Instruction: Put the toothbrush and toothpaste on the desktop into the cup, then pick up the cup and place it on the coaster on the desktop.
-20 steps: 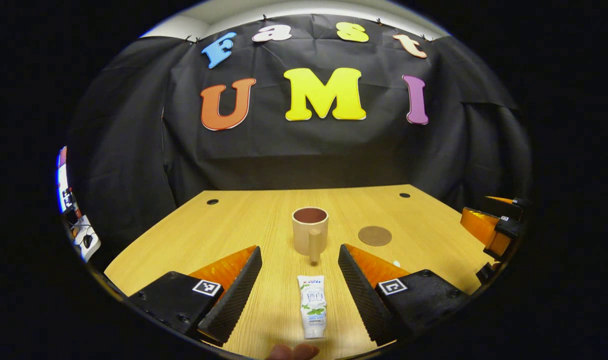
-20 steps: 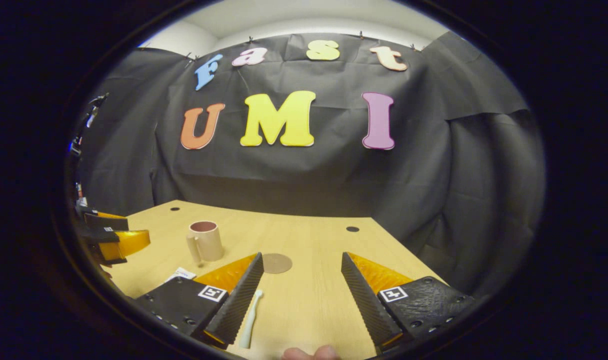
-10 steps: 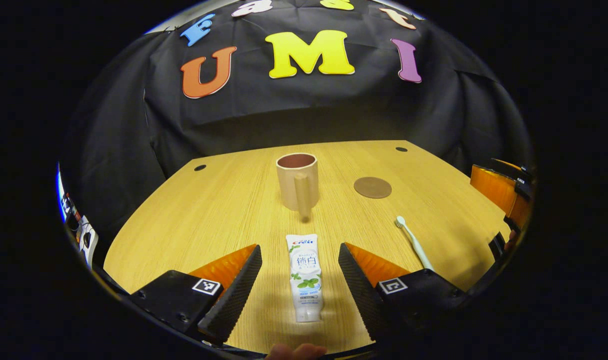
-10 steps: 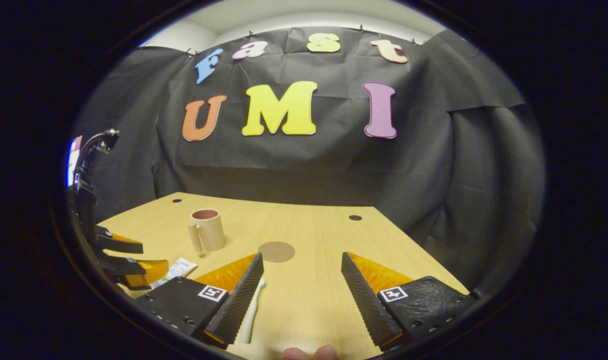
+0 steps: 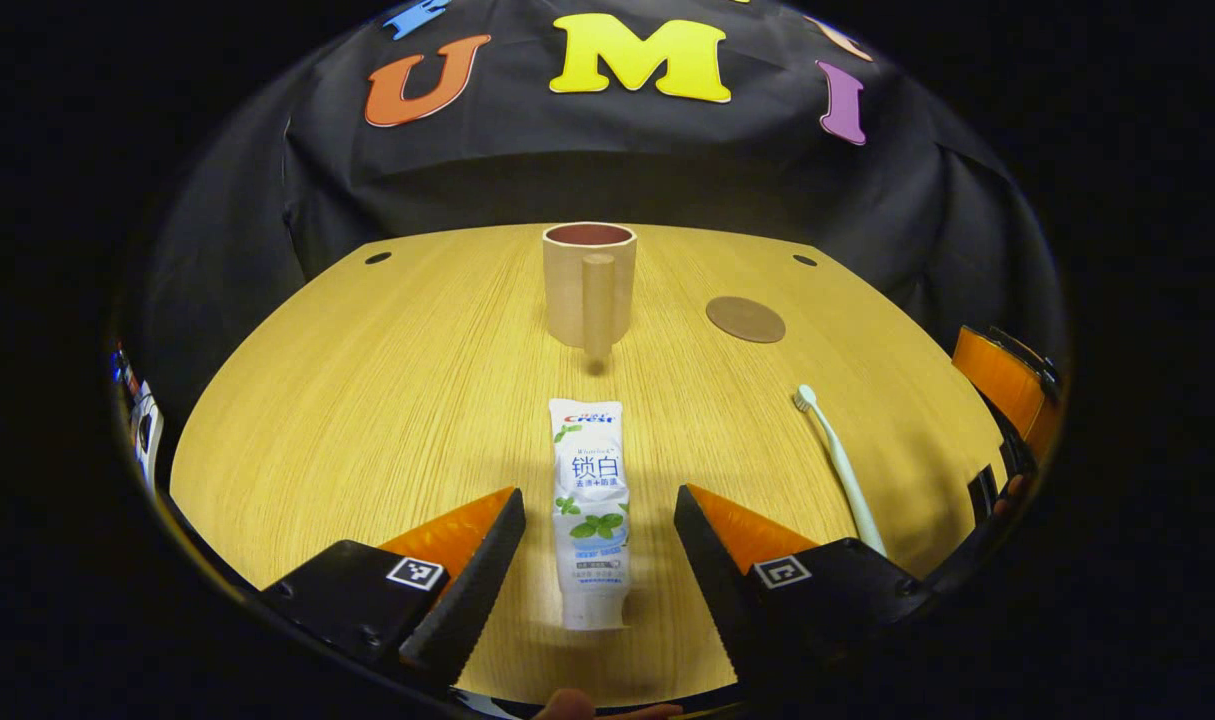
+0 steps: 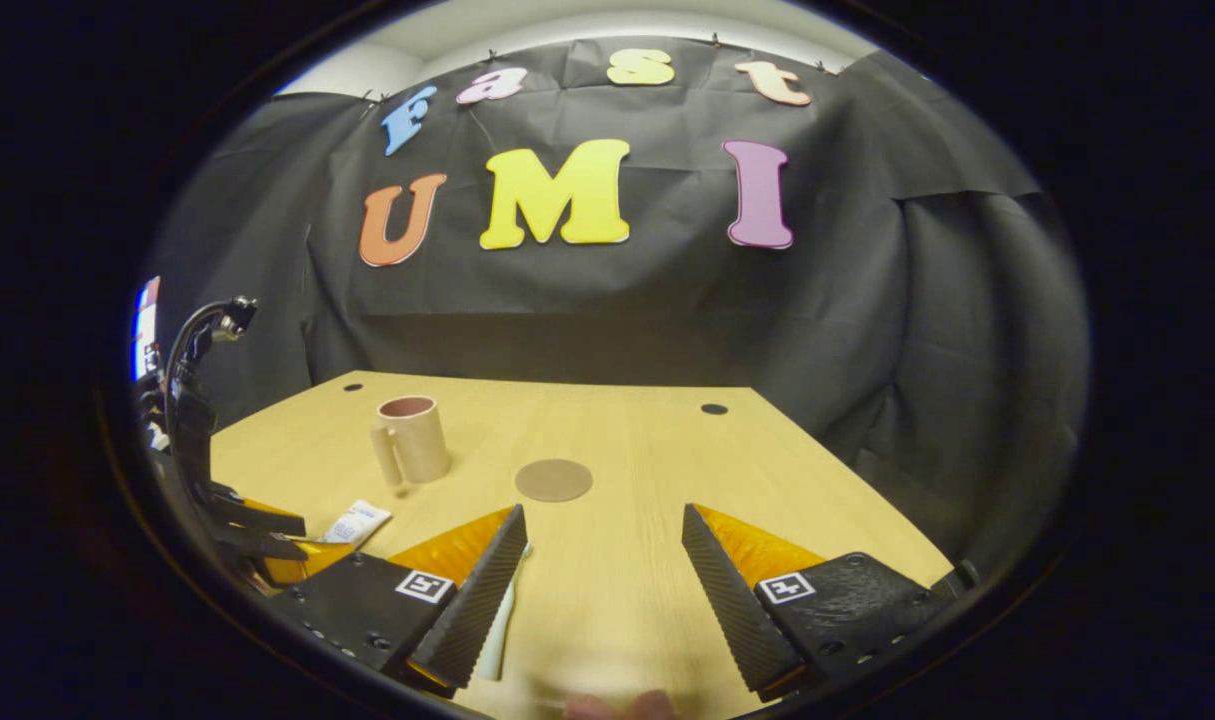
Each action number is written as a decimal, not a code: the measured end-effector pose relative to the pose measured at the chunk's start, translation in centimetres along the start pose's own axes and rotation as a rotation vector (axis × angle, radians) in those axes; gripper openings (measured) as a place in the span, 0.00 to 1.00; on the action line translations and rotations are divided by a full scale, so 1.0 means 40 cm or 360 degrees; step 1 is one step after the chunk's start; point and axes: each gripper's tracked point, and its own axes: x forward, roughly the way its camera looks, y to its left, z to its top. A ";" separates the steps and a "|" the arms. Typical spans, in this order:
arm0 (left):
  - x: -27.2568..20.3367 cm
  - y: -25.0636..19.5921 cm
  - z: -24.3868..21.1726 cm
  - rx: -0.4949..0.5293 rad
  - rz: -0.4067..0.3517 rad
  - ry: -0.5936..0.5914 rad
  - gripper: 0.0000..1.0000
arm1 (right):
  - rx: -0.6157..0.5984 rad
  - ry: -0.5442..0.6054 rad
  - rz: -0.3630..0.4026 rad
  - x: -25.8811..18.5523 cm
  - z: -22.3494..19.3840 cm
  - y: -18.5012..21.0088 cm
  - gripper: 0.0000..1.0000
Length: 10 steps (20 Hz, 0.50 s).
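In the right gripper view your own finger hides most of the toothbrush [image 6: 494, 630]. Your left gripper [image 5: 599, 545] tilts down over the table [image 5: 387, 400], jaws released astride the flat toothpaste [image 5: 591, 510]; your right gripper [image 6: 604, 585] hovers released. The cup [image 5: 587, 284] stands beyond, the coaster [image 5: 745, 319] to its right.

Toothpaste tube [image 5: 591, 510] lies flat between the spread jaws of the left gripper [image 5: 597, 494], printed face up; a brand word at its far end, lines of characters below that, leaf pictures level with the jaw tips; behind each jaw, a square black-and-white coded tag [image 5: 413, 573], a pattern with no letters or numbers; over on the right gripper [image 6: 603, 512], the same coded squares behind both jaws; the tube's print is too small to make out in the right gripper view.
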 end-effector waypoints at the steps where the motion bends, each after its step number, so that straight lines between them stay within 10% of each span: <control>1: 0.006 0.004 -0.010 0.0001 0.0000 0.0010 0.94 | 0.0000 0.0008 0.0005 0.002 -0.002 0.005 0.96; 10: 0.025 0.018 -0.015 0.0024 0.0038 0.0082 0.68 | -0.0016 0.0041 0.0020 0.011 -0.020 0.020 0.95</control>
